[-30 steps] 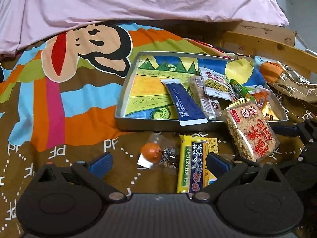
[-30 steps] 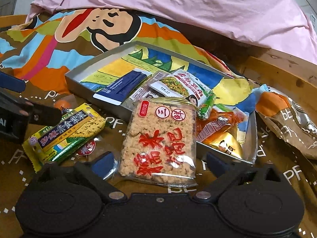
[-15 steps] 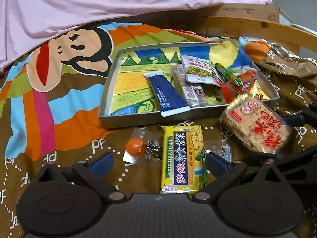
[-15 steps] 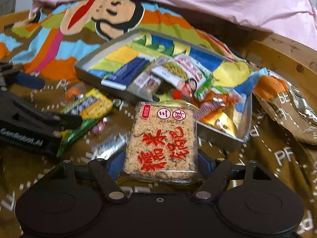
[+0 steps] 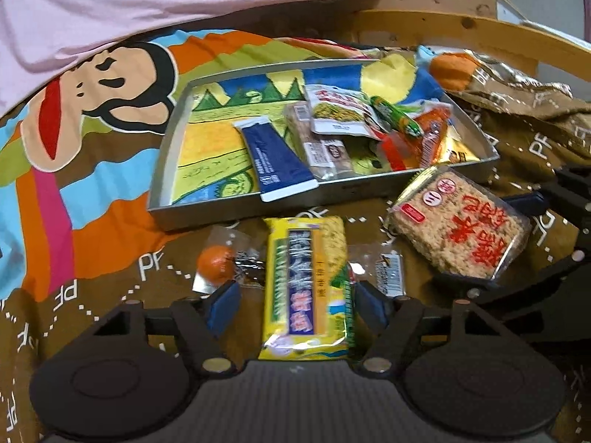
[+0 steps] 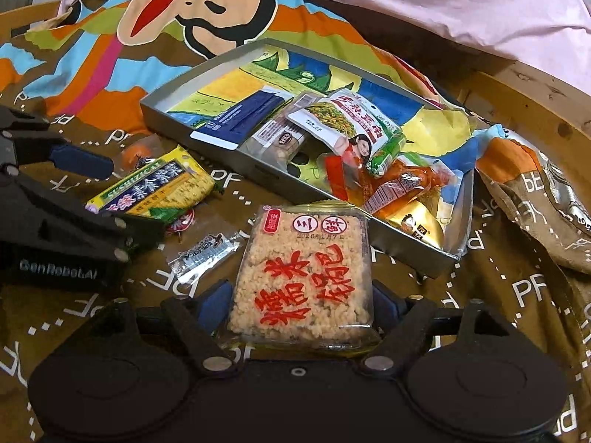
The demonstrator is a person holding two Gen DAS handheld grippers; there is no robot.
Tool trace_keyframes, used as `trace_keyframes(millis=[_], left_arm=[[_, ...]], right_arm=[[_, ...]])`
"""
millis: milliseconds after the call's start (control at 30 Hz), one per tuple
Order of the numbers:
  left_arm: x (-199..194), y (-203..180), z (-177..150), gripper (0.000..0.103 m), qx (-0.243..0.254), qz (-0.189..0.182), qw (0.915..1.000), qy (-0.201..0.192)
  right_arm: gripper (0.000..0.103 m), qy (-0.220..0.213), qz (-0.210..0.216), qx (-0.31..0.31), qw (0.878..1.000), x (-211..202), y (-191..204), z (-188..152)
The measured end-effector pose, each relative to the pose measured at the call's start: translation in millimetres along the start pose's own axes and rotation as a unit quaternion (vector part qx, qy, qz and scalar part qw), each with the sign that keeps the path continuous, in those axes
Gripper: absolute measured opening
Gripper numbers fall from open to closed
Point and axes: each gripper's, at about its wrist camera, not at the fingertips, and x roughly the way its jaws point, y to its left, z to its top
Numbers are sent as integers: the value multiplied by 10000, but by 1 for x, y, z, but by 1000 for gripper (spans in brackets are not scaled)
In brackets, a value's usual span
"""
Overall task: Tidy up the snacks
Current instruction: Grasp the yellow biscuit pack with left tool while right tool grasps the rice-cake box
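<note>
A yellow biscuit packet (image 5: 306, 288) lies on the brown cloth, lengthwise between the blue pads (image 5: 221, 306) of my left gripper (image 5: 295, 295). Those jaws are closing, with a gap still showing on the packet's left side. My right gripper (image 6: 303, 295) has its pads against both sides of a clear pack of rice crackers with red writing (image 6: 303, 269); its jaws are opening slightly. The grey metal tray (image 5: 258, 206) behind holds a blue sachet (image 5: 277, 158) and several other snack packs. In the right wrist view, the left gripper (image 6: 122, 199) straddles the yellow packet (image 6: 155, 188).
An orange sweet in a clear wrapper (image 5: 216, 267) and a small clear sachet (image 5: 388, 269) flank the yellow packet. A crumpled brown bag (image 5: 517, 96) lies right of the tray. A pink blanket (image 5: 184, 0) and a curved wooden rim (image 5: 461, 33) bound the far side.
My left gripper moved forward over the yellow packet and its jaws narrowed around it. My right gripper's pads came in against the rice cracker pack.
</note>
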Motion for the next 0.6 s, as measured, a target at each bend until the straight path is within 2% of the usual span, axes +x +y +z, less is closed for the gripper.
trace_keyframes(millis=[167,200,233,300,467,600], left_arm=[[6,-6,-1,73,119,21,9998,131],[7,-6,-1,70,107,15,9998,152],[7,-5,0,60,76,9,9999,155],[10,-4,1,52,30,13,9997,248],[8,-6,3,52,-96,89,9991,392],[2,-1,10,52,-601,1,9963,620]], right_arm=[[85,-25,-71,-178,9998,8,5,-5],[85,-36,-66,-181,9998,8,4,-5],[84,-47,-56,-176,9998,9,4,-5],[82,-57,-37,-161,9998,9,5,-5],[76,-77,2,-116,9999,7,4,-4],[76,-78,-16,-129,9999,1,3,-5]])
